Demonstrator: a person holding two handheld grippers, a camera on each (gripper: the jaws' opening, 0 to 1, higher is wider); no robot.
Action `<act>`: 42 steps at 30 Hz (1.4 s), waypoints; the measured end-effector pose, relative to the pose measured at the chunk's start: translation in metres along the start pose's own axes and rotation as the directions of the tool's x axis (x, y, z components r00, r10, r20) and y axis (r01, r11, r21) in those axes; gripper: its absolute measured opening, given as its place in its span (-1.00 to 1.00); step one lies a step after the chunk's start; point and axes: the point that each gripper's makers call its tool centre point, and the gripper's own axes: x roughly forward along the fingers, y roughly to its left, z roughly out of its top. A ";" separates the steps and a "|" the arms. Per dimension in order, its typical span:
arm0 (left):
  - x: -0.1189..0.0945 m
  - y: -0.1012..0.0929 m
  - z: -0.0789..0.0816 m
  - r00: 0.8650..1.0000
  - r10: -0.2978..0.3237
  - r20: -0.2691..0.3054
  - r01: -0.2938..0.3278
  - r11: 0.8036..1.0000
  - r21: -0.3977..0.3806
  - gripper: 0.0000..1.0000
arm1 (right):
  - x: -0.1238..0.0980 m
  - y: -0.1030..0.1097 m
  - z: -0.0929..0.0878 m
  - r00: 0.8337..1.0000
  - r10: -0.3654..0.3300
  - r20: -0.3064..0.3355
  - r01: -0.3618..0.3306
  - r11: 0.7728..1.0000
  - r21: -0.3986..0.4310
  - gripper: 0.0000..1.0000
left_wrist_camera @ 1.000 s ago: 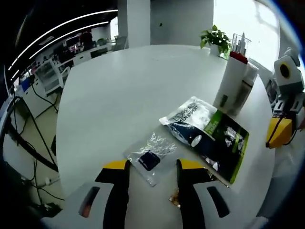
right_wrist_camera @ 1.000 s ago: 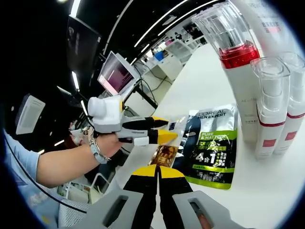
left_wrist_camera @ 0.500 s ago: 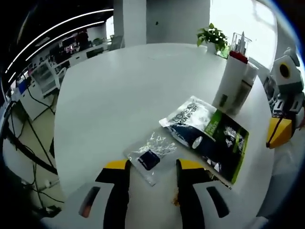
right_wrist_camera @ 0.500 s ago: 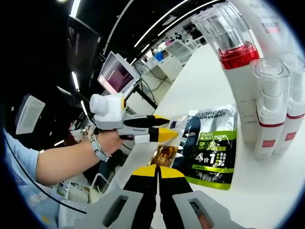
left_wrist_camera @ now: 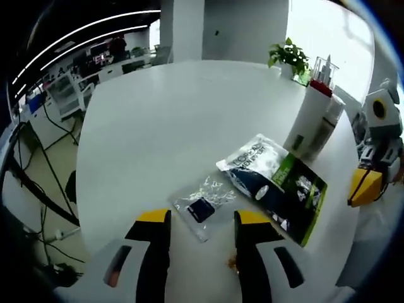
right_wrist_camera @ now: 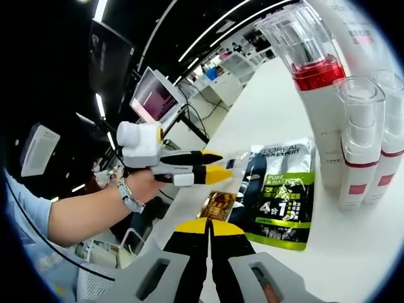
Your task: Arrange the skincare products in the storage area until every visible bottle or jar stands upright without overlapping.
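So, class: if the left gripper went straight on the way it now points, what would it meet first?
Most likely the small clear sachet lying flat on the white table, just ahead between the open jaws of the left gripper. Beyond it the tabletop looks bare, though depth is hard to judge.

Before me, white bottles [right_wrist_camera: 328, 126] with red bands and clear caps stand upright, close together on the table. A dark-and-green L'Oréal sachet [right_wrist_camera: 278, 196] lies flat just beside them; a clear sachet [left_wrist_camera: 203, 205] and a small brown sachet [right_wrist_camera: 216, 205] also lie flat nearby.
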 end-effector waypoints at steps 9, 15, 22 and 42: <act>-0.022 -0.013 -0.004 0.998 -0.055 0.004 0.055 0.999 0.001 -0.26 | 0.001 0.001 -0.003 1.000 -0.008 -0.012 0.007 0.999 -0.038 -1.00; -0.047 -0.023 0.002 0.997 -0.076 0.022 0.076 0.997 -0.020 -0.24 | -0.005 0.004 0.009 0.999 -0.040 0.012 0.042 0.975 -0.218 -1.00; -0.096 -0.026 0.025 0.988 -0.029 0.150 0.031 0.999 -0.014 -0.27 | -0.048 0.024 0.050 0.994 0.010 0.106 0.041 0.886 -0.462 -1.00; -0.202 -0.037 0.041 0.712 0.417 0.565 -0.375 0.906 -0.196 0.17 | -0.282 -0.075 0.100 0.671 -0.397 0.626 0.703 0.611 -0.365 -0.70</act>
